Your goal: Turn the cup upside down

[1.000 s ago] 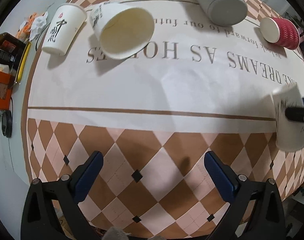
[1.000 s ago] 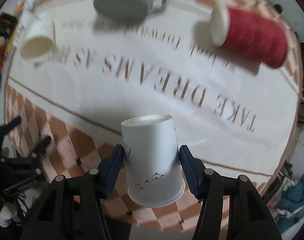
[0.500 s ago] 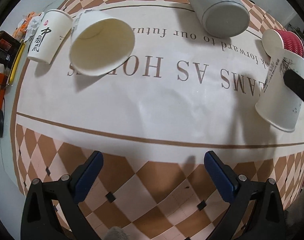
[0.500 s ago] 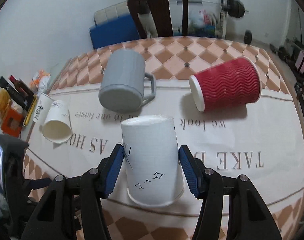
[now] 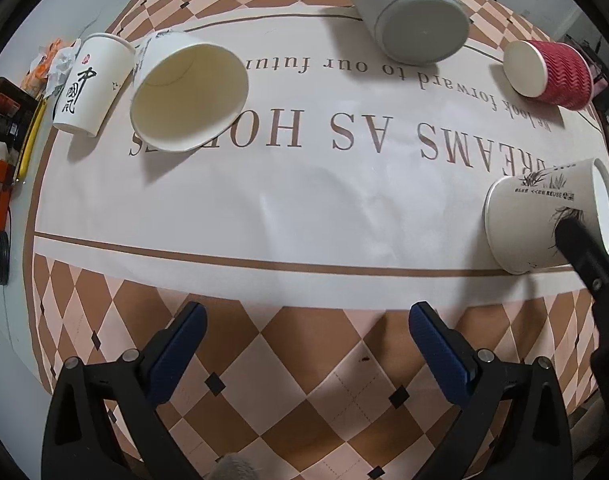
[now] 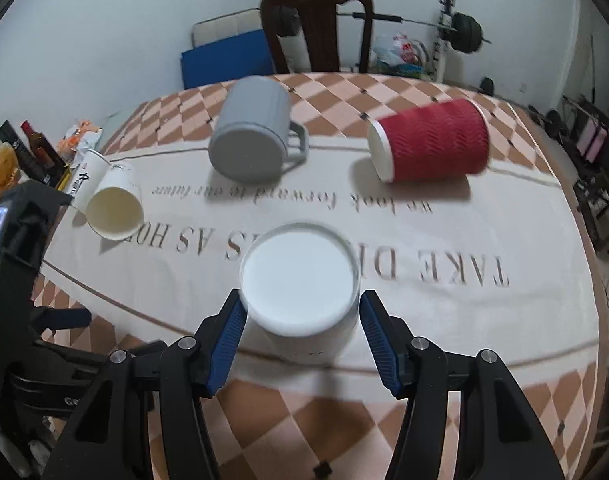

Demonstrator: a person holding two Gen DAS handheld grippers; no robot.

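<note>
My right gripper (image 6: 300, 320) is shut on a white paper cup (image 6: 300, 284) and holds it with its flat bottom facing the camera. In the left wrist view the same cup (image 5: 544, 216) appears at the right edge, tipped on its side just above the cloth, with a right finger (image 5: 580, 248) across it. My left gripper (image 5: 304, 344) is open and empty over the checkered front part of the tablecloth (image 5: 304, 208).
On the cloth lie a white paper cup on its side (image 5: 188, 96), an upside-down white cup with black characters (image 5: 88, 84), a grey mug on its side (image 6: 252, 136) and a red ribbed cup on its side (image 6: 432, 146). Bottles and clutter (image 6: 28, 152) sit at the left edge; a chair (image 6: 316, 28) stands behind.
The right gripper has rotated the white cup, so its bottom now faces the right camera; it sits lower and closer to the cloth. The left gripper has stayed open, shifting slightly.
</note>
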